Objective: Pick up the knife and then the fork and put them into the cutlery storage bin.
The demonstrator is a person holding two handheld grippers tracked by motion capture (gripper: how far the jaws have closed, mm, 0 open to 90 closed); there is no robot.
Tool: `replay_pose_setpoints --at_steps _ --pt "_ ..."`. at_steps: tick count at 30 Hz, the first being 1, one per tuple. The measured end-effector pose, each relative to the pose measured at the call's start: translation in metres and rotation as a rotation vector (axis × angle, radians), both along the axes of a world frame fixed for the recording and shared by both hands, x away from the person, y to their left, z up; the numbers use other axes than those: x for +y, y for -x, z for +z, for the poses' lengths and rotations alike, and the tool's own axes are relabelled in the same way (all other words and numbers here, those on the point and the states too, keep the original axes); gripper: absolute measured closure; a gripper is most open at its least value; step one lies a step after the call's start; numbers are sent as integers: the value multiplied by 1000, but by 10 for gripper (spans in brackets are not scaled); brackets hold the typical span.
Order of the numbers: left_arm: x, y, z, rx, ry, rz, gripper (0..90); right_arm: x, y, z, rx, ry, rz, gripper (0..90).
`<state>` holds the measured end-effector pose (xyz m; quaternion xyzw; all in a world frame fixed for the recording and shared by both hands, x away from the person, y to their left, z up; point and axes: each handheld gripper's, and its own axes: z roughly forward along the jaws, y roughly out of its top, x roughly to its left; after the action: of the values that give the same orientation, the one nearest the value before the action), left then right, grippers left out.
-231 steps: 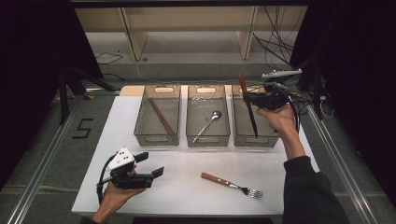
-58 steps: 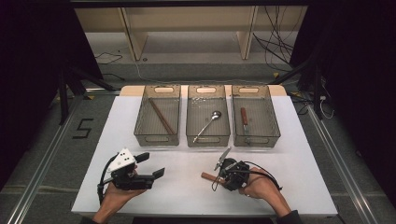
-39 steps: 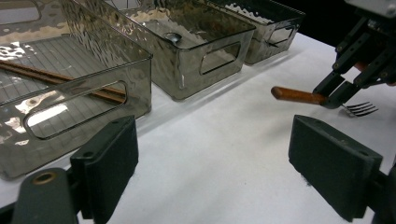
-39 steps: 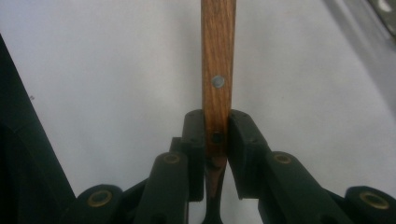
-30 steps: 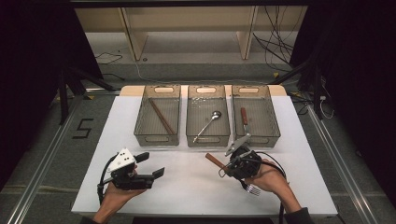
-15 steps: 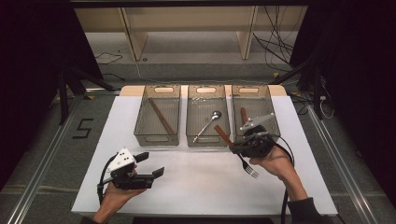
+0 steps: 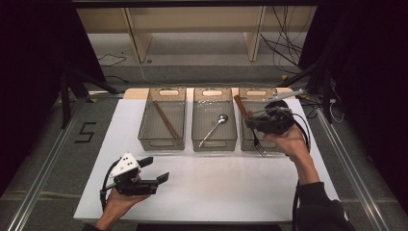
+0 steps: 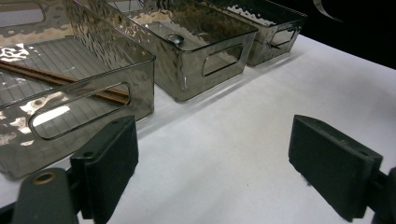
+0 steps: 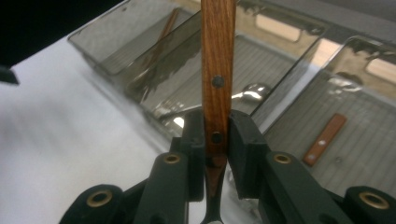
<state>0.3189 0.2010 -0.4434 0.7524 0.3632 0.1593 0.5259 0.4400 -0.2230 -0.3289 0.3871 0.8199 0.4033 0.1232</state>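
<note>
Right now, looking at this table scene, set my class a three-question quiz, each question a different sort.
1. True or false: the right gripper is shut on the fork.
2. What lies in the middle bin? A) spoon B) cup C) plate
3. Fill in: the left gripper stands ____ above the table.

Key: 1 true; 2 A, the spoon; 3 open.

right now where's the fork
In the high view the fork is at the table's right, held by its wooden handle in the right gripper above the rightmost bin.
</note>
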Motion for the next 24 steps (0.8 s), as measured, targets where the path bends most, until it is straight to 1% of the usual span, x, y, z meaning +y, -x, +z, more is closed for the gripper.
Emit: replay_pose_setpoints --at_steps 5,11,18,24 --pt "0 0 0 -1 0 0 156 -8 -16 5 0 -24 -65 779" --pt "0 0 0 0 0 -1 156 -19 -36 4 5 -49 -160 779" --pt "0 0 0 1 -1 -1 156 -30 -59 -4 20 -66 -279 779" --pt "1 0 0 0 2 -1 156 -37 -73 -17 30 -65 -360 778"
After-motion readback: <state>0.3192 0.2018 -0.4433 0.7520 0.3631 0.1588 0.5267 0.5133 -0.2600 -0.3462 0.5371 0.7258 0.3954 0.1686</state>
